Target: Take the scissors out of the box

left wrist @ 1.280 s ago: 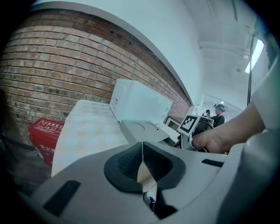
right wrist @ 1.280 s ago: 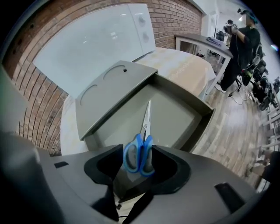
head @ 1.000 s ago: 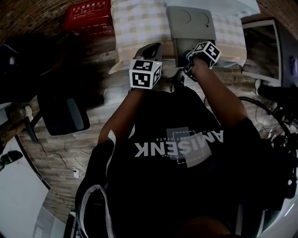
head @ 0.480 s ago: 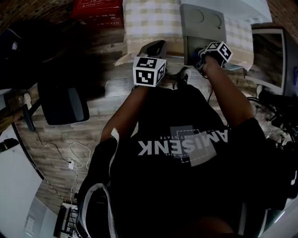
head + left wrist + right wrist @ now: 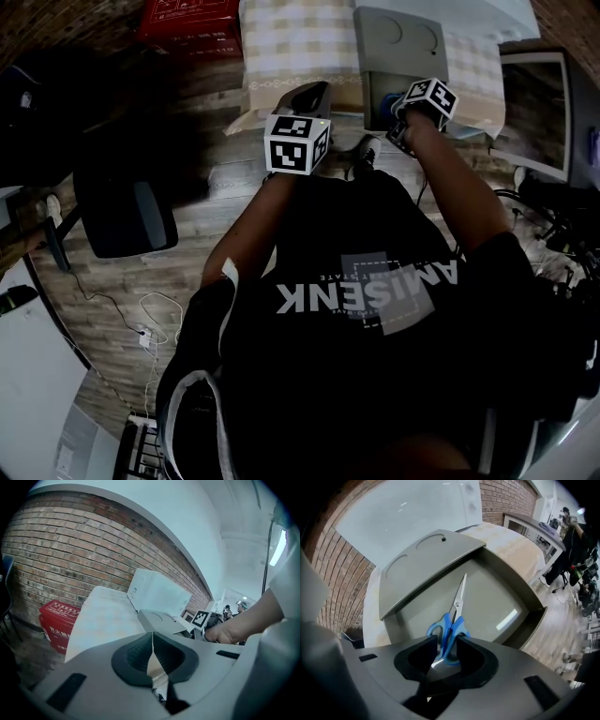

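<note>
Scissors (image 5: 454,616) lie in the grey box (image 5: 497,592), right tongs (image 5: 446,638) just closing onto them; left tongs (image 5: 153,637) clenched.

Looking down through the head camera, I saw a wood-plank floor (image 5: 202,202), a dark chair (image 5: 127,216) at left and a white cable (image 5: 155,314) trailing below it. A red box (image 5: 183,19) sat on the floor beside a table under a checked cloth (image 5: 291,47). Behind stood a brick wall (image 5: 56,541), with a white boxy unit (image 5: 159,592) at the cloth's far end.
</note>
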{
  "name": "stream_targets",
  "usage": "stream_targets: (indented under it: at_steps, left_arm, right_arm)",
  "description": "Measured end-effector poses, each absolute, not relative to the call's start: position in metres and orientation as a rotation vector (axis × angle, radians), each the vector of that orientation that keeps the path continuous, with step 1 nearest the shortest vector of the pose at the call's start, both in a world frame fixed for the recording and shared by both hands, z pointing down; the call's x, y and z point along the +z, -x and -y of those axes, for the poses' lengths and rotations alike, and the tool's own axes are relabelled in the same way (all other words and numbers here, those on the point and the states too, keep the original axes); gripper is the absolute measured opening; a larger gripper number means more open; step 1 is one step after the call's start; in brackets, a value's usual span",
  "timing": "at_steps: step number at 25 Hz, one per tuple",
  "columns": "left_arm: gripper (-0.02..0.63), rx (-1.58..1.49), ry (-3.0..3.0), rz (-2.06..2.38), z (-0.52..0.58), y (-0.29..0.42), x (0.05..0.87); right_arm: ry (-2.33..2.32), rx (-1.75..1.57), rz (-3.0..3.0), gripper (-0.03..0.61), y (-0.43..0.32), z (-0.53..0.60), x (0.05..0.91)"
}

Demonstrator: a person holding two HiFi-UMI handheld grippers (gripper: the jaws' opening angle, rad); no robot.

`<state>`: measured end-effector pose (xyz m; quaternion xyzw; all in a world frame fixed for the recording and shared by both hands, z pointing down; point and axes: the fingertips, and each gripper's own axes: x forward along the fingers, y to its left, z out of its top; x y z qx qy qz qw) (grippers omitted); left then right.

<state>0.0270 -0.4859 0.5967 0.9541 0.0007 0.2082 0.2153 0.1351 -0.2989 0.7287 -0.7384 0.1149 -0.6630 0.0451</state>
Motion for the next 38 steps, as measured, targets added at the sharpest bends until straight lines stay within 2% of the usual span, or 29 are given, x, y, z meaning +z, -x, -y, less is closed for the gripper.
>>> stream_targets:
  at_steps: [3,8,23,38]
  left_arm:
    - [0.012,0.583,-2.643,-0.014,0.480,-0.027,0.598]
    - [0.012,0.586,-2.650,-0.023,0.474,-0.025,0.597]
    - [0.012,0.592,-2.676,-0.074,0.464,-0.030,0.587]
    - [0.012,0.536,-2.750,-0.182,0.440,-0.066,0.542]
  right_arm:
    - [2.316,-2.057,-0.354,0.126,-0.135,0.297,0.730]
    - [2.321,-2.049,-0.379,0.114,-0.135,0.295,0.729]
    - [2.183,-1.851,-0.473,0.110,-0.136,0.286,0.706]
    - [2.045,-1.594,-0.723,0.110,-0.124,0.285,0.619]
